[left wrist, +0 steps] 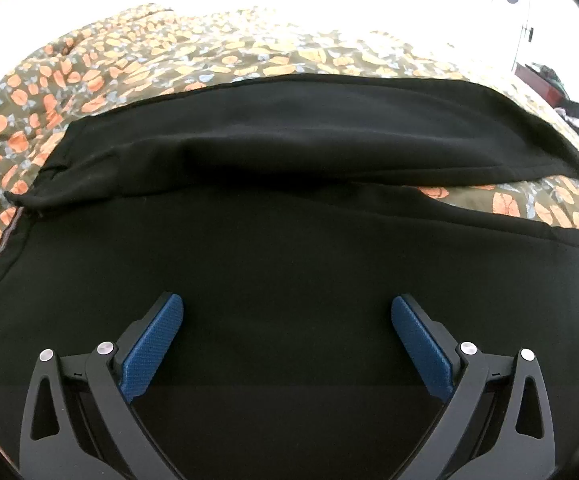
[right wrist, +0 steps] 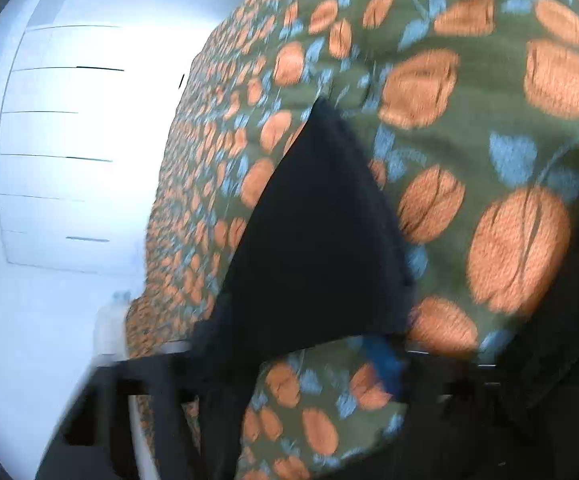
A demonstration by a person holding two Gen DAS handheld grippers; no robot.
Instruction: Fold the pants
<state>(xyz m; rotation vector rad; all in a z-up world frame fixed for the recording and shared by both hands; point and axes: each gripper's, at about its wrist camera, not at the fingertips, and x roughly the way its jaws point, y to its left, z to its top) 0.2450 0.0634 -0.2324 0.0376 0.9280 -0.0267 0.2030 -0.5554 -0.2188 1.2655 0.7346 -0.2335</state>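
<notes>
so, pants: your black pants (left wrist: 289, 248) lay spread across the bedspread (left wrist: 137, 64), filling most of the left wrist view; in the right wrist view a dark pointed piece of them (right wrist: 309, 240) stood up over the same cover.
fabric: it looked matte, plain and very dark, almost without detail in the near part.
fold: one leg or panel lay across the far side as a long band with a soft ridge along it, its lower edge overlapping the nearer cloth.
waist end: at the left edge you could see a seam and a thin pale strip along the border; what that strip was could not be told.
gap: at the right, a wedge of the bedspread showed between the far band and the nearer cloth.
bedspread: it was olive green with orange pumpkin shapes and pale blue leaves.
left gripper (left wrist: 287, 312): you held its jaws wide apart above the near cloth, blue pads (left wrist: 153, 344) facing each other with nothing pinched between them.
right gripper (right wrist: 313, 356): that view was badly blurred; the dark cloth ran down to where the fingers met, and a blue pad (right wrist: 385, 364) showed just beside it, so the jaws appeared closed on a fold of the pants.
</notes>
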